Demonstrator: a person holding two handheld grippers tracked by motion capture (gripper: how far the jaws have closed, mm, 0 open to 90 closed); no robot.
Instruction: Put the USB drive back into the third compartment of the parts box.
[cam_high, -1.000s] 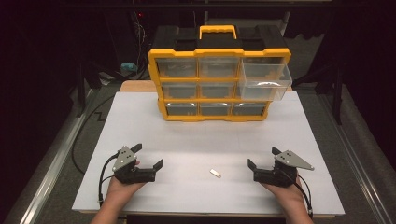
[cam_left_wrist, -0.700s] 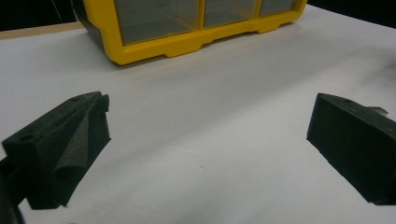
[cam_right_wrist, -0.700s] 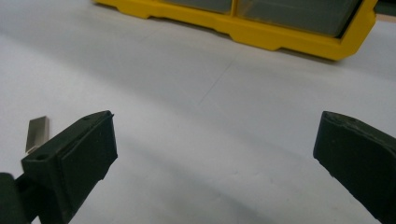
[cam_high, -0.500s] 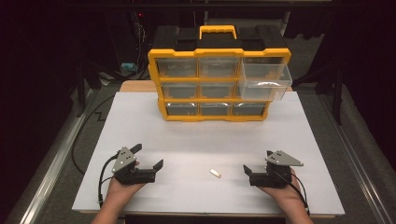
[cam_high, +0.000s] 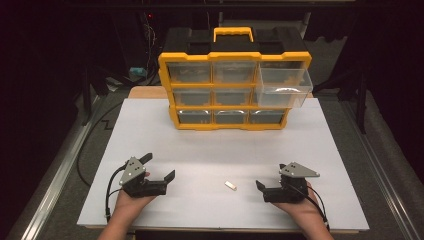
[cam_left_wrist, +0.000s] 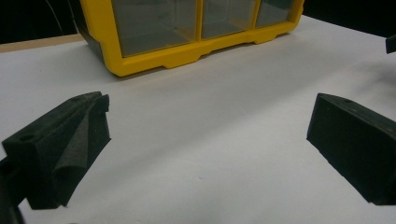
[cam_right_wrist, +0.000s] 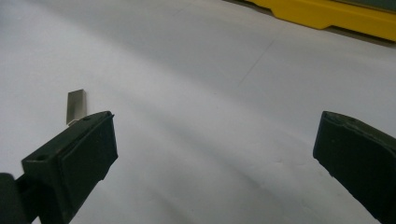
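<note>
A small pale flat piece (cam_high: 230, 185) lies on the white tabletop (cam_high: 220, 145) near the front, between the two hands. My right gripper (cam_high: 270, 176) rests low on the table just right of it, jaws wide open and empty. In the right gripper view the piece (cam_right_wrist: 76, 106) sits just beyond the left jaw tip, outside the gap of that gripper (cam_right_wrist: 210, 158). My left gripper (cam_high: 160, 166) is held at the front left, open and empty. In its own view, the left gripper (cam_left_wrist: 205, 140) has bare table between its jaws.
A yellow drawer organizer (cam_high: 232, 90) with clear drawers and a handle stands at the back of the table; its top right drawer (cam_high: 283, 87) is pulled out. Its base (cam_left_wrist: 187, 51) shows ahead of the left gripper, and its edge (cam_right_wrist: 336, 16) ahead of the right one. Cables trail from both grippers.
My right gripper has shifted left toward the small piece and sunk a little lower. The left gripper and the piece have stayed put.
</note>
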